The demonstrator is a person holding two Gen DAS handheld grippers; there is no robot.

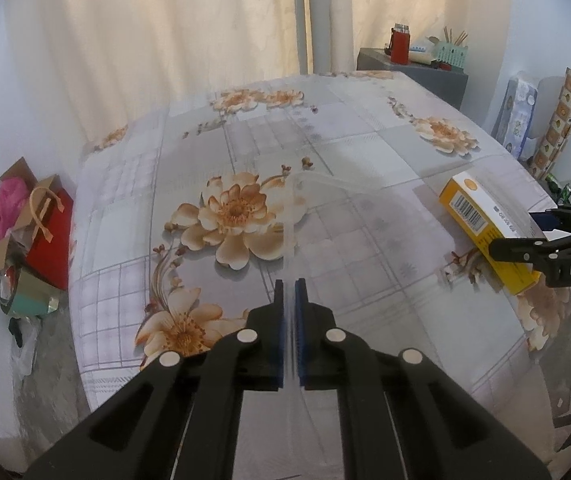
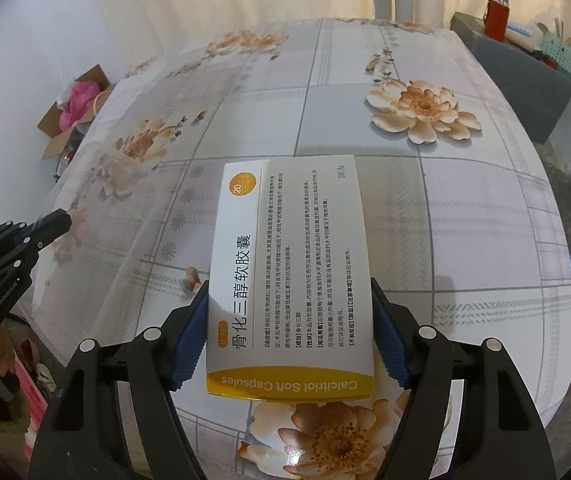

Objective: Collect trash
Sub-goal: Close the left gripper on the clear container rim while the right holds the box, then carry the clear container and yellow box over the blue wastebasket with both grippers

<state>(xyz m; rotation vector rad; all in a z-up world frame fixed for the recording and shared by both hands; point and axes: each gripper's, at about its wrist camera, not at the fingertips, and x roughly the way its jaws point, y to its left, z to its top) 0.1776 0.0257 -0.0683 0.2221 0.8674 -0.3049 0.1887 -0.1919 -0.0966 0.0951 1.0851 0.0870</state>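
Observation:
A white and yellow medicine box [image 2: 289, 264], printed "Calcitriol Soft Capsules", sits between the blue pads of my right gripper [image 2: 290, 292], which is shut on its two long sides just above the floral tablecloth [image 2: 465, 216]. The box [image 1: 481, 216] and right gripper [image 1: 525, 236] also show at the right edge of the left wrist view. My left gripper [image 1: 290, 282] is shut on a clear plastic bag [image 1: 305, 196], which hangs thin between its pads and spreads over the cloth ahead. The left gripper [image 2: 61, 218] shows at the left of the right wrist view.
A round table with a floral cloth [image 1: 345, 152] fills both views. An open cardboard box with pink stuff [image 1: 1, 216] and a red bag [image 1: 51, 236] stand on the floor at left. A grey cabinet [image 2: 525, 80] with a red flask stands behind. Rolls and packs [image 1: 541, 120] lean at the right wall.

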